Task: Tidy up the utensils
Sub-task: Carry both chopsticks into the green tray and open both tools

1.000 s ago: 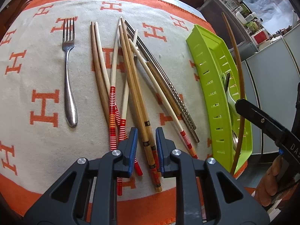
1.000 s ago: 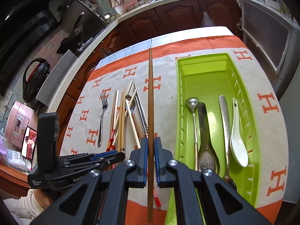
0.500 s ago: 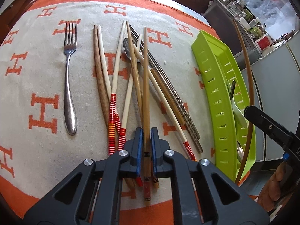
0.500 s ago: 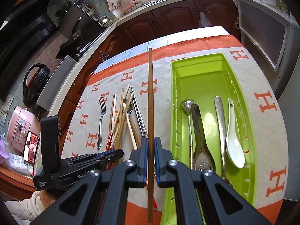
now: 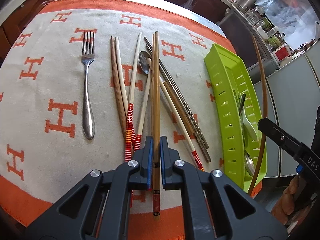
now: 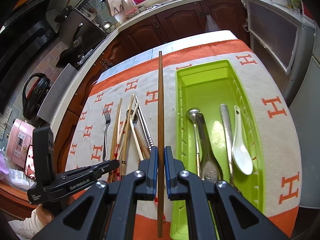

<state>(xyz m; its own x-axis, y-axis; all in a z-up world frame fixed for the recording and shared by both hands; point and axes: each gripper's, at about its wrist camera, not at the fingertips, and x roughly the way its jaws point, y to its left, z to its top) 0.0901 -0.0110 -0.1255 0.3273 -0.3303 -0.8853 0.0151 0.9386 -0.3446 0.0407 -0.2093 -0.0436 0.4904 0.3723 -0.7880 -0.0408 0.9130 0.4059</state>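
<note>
Evidently sorting by kind, the left claw (image 5: 156, 155) is clamped on a bamboo chopstick (image 5: 155, 92) above the desk's pile, the right claw (image 6: 160, 160) on a dark chopstick (image 6: 160, 108) beside the green tray (image 6: 258, 140), which holds spoons.

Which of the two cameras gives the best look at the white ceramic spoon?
The right wrist view: the white ceramic spoon lies fully visible inside the green plastic tray. In the left wrist view the tray's slotted side wall hides nearly all of it.
</note>
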